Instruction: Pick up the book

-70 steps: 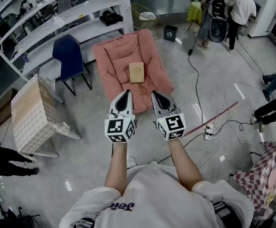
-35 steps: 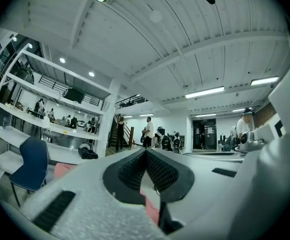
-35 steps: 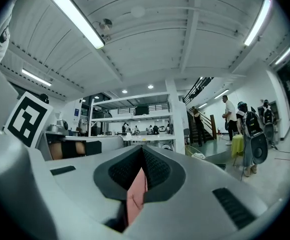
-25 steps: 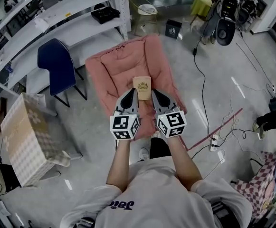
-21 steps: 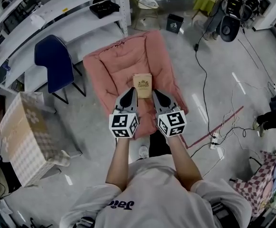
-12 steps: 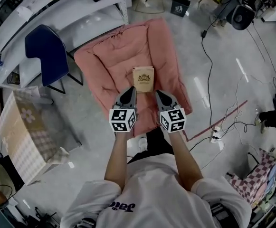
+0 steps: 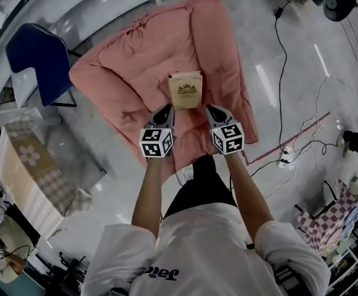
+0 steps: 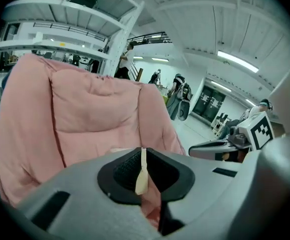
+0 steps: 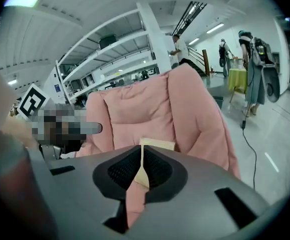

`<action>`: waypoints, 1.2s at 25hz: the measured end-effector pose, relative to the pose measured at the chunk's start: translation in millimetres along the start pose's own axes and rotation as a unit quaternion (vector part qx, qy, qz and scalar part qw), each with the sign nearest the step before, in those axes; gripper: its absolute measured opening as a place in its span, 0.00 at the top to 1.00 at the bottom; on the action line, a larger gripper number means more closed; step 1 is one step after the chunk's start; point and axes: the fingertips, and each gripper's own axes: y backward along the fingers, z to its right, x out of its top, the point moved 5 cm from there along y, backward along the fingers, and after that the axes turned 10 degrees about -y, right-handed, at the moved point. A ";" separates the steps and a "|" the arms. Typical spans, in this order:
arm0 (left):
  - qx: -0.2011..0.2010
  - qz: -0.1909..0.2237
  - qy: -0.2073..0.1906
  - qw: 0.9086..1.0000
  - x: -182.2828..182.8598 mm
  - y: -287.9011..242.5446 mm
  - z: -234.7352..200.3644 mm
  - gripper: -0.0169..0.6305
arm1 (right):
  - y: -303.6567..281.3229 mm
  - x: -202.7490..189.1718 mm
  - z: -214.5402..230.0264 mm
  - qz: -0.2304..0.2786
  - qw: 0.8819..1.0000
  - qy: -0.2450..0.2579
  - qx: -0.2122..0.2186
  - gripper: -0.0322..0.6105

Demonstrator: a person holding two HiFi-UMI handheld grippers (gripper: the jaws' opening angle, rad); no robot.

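A tan book [image 7: 187, 90] with a dark emblem lies flat on the seat of a pink padded lounger [image 7: 135, 66] on the floor. My left gripper [image 7: 164, 112] hangs just short of the book's near left corner, jaws shut with nothing in them. My right gripper [image 7: 214, 112] is level with it by the near right corner, also shut and empty. In the right gripper view the book [image 9: 157, 144] peeks over the closed jaws [image 9: 142, 153] against the lounger's back [image 9: 149, 104]. The left gripper view shows closed jaws [image 8: 143, 153] before the pink padding [image 8: 85, 109].
A blue chair [image 7: 40, 60] and white shelving [image 7: 74, 2] stand left of the lounger. A checked box [image 7: 28, 165] sits at the lower left. Cables and a power strip [image 7: 284, 161] trail over the floor at right. People stand far off [image 9: 249, 69].
Both grippers have dropped and moved forward together, from above the lounger's front edge to just short of the book. The lounger and book now fill more of the view. Both jaws stayed shut.
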 end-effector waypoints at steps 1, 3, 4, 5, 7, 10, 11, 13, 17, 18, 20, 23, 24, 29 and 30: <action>-0.003 -0.008 0.005 1.000 -7.4 -11.1 -5.9 0.94 | -12.6 -5.6 8.0 -0.012 1.000 0.000 0.000 0.91; -0.012 -0.026 0.012 1.000 -22.7 -32.2 -18.3 0.92 | -37.5 -17.4 21.5 -0.035 0.999 0.003 0.000 0.87; -0.018 -0.034 0.015 0.999 -29.9 -42.7 -25.2 0.89 | -50.1 -23.1 27.6 -0.046 0.999 0.004 0.001 0.85; -0.023 -0.042 0.020 0.999 -36.9 -53.2 -32.3 0.85 | -62.6 -28.5 33.7 -0.056 0.998 0.005 0.002 0.82; -0.031 -0.054 0.030 0.998 -51.3 -72.0 -44.6 0.81 | -84.6 -40.7 45.4 -0.075 0.997 0.004 0.005 0.78; -0.049 -0.073 0.047 0.995 -74.6 -97.2 -58.8 0.72 | -113.3 -59.5 60.8 -0.101 0.995 -0.008 0.014 0.65; -0.056 -0.078 0.053 0.994 -81.7 -105.4 -63.3 0.67 | -123.2 -65.5 65.2 -0.108 0.994 -0.012 0.020 0.58; -0.069 -0.084 0.064 0.992 -93.5 -122.6 -72.2 0.58 | -143.2 -77.6 74.3 -0.122 0.992 -0.014 0.034 0.49; -0.089 -0.093 0.065 0.989 -112.7 -155.4 -85.3 0.48 | -175.4 -100.6 91.6 -0.142 0.989 -0.009 0.050 0.43; -0.095 -0.096 0.067 0.989 -116.9 -162.1 -87.5 0.46 | -181.9 -105.3 94.7 -0.145 0.988 -0.010 0.050 0.42; -0.106 -0.100 0.074 0.987 -124.0 -173.4 -90.5 0.44 | -193.8 -113.3 99.2 -0.148 0.988 -0.010 0.050 0.38; -0.116 -0.102 0.078 0.985 -133.6 -187.1 -93.0 0.42 | -208.9 -124.2 100.7 -0.148 0.987 -0.009 0.057 0.34; -0.120 -0.102 0.078 0.984 -136.0 -191.7 -93.1 0.42 | -213.5 -127.1 100.7 -0.148 0.987 -0.009 0.063 0.34; -0.144 -0.094 0.080 0.982 -138.1 -207.5 -93.7 0.41 | -230.9 -130.0 104.4 -0.136 0.987 -0.018 0.079 0.34; -0.148 -0.091 0.082 0.981 -138.7 -208.9 -93.9 0.41 | -232.1 -130.4 105.3 -0.133 0.987 -0.019 0.085 0.33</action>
